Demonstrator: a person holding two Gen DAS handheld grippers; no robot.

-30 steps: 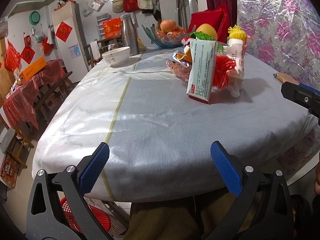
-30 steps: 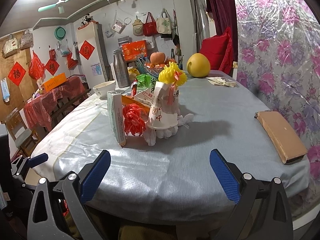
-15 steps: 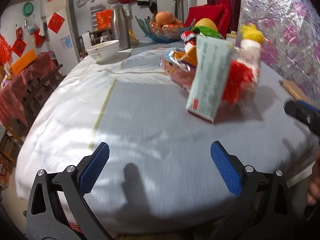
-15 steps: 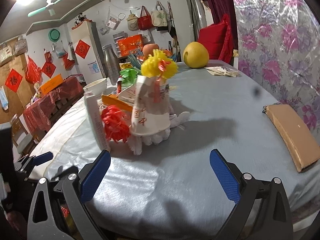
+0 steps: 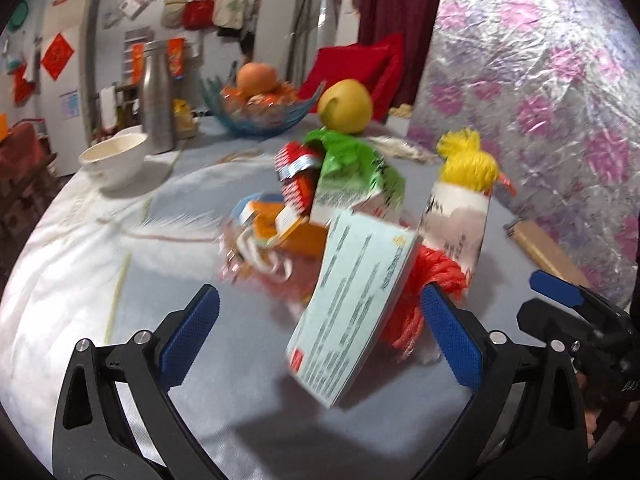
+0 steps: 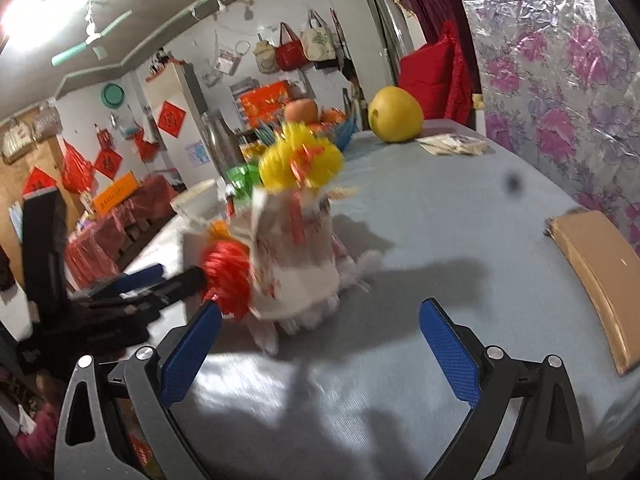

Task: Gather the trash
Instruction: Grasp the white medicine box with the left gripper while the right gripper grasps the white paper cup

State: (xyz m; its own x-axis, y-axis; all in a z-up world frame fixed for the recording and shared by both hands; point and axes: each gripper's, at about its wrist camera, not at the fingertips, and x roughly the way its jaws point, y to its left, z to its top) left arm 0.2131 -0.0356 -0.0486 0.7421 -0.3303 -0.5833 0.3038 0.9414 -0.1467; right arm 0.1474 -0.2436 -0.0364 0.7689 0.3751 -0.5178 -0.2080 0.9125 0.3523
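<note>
Pale green box (image 5: 352,304) is leaning in the trash pile mid-table, sitting between the left gripper's (image 5: 320,332) blue pads, untouched. Jaws wide, just been closing slightly. Left gripper is angling down at the pile. Right gripper (image 6: 320,344) is hanging spread and empty, paper cup (image 6: 296,268) with red (image 6: 228,276) and yellow string (image 6: 300,160) just ahead. Bare tablecloth (image 6: 460,240) is lying open rightward; cardboard (image 6: 600,268) near the edge.

A lived-in home, in its dining room. A cloth-covered table (image 6: 460,216) carries a glass fruit bowl (image 5: 256,114), a white bowl (image 5: 114,156) and a steel flask (image 5: 157,96), with snack wrappers (image 5: 348,168) heaped in the middle. Behind stand a fridge (image 6: 176,120), hanging bags (image 6: 288,50), red paper decorations (image 6: 108,162) and a ceiling fan (image 6: 94,42).
</note>
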